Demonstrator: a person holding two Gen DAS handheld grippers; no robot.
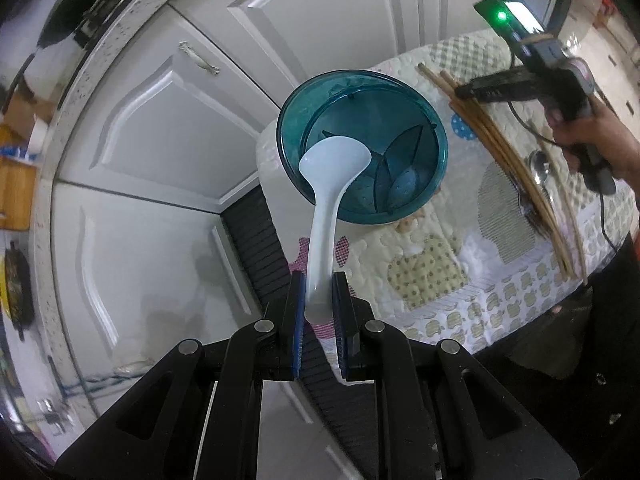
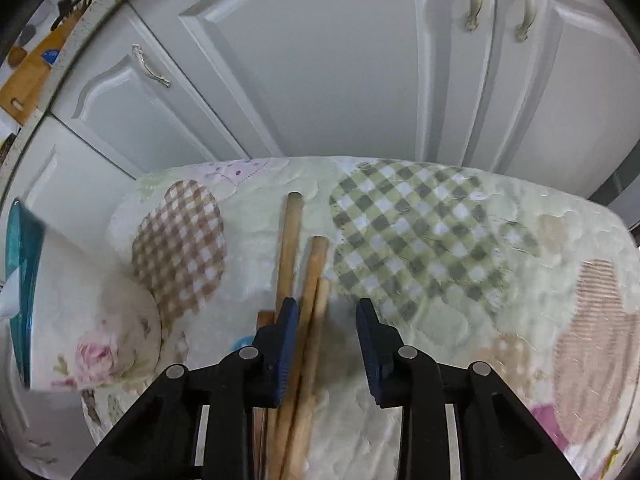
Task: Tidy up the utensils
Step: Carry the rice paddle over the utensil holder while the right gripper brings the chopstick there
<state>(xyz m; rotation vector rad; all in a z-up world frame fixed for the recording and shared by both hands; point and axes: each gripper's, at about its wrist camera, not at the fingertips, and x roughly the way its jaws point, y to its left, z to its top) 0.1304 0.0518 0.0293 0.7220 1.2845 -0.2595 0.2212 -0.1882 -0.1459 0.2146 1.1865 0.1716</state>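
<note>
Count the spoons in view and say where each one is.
2. The white spoon is clamped in the left gripper, bowl over the teal holder. A metal spoon lies on the quilt beside the chopsticks. Others may be hidden.

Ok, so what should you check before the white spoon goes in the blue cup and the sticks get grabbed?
1. Left gripper clamps the spoon handle: ok.
2. Spoon bowl is over the cup mouth: ok.
3. Cup has free slots between its dividers: ok, none shows a utensil.
4. Right gripper is open over the chopsticks: ok, two lie between the pads, unpressed.
5. All chopsticks fit between the pads: not ok, one passes outside the left pad.
6. Metal spoon on the quilt is clear of the chopsticks: cannot tell, they lie close.
</note>
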